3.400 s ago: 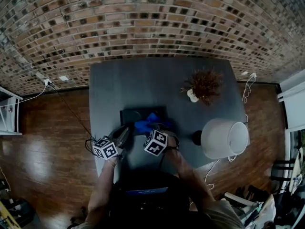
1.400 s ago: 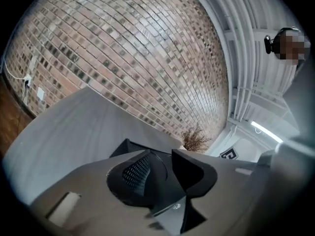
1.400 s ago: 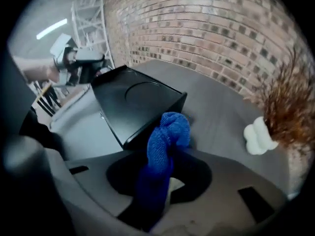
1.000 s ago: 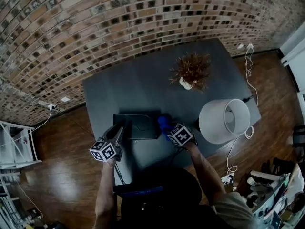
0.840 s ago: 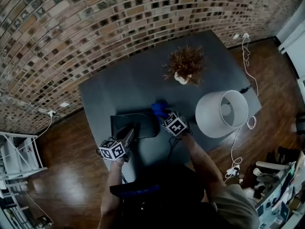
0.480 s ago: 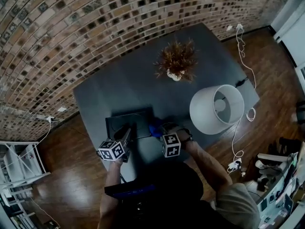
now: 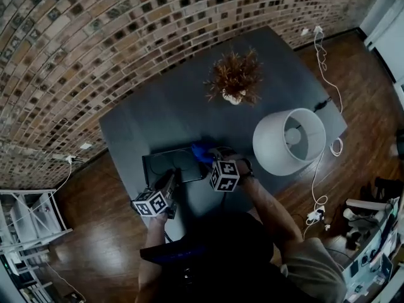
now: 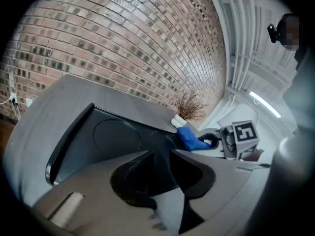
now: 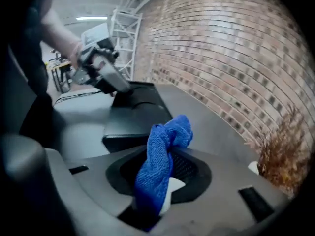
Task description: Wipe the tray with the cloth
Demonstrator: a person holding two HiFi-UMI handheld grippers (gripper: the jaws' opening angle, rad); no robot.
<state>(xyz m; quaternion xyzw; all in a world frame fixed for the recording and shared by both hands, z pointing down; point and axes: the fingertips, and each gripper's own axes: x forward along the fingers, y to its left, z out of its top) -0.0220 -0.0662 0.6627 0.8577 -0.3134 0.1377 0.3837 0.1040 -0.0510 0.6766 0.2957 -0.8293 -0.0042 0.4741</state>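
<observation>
The right gripper point(image 7: 208, 159) has its jaws pinching the blue cloth point(image 7: 200, 151) over the right edge of the tray point(image 7: 165, 164) on the worktop point(image 7: 189, 106). The jaws of the left gripper point(image 7: 170, 183) have just been closing on the tray's near rim. The wipe would likely go best with that rim held firm, the cloth pressed flat and the strokes overlapping

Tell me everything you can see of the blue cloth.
The blue cloth is a small, bright blue rag with a nubby, towel-like weave. It is bunched and folded over itself, not spread flat. The right gripper pinches it between its jaws, and the crumpled free end sticks out past the tips. In the head view it is held at the right end of the black tray; whether it touches the tray cannot be told.
</observation>
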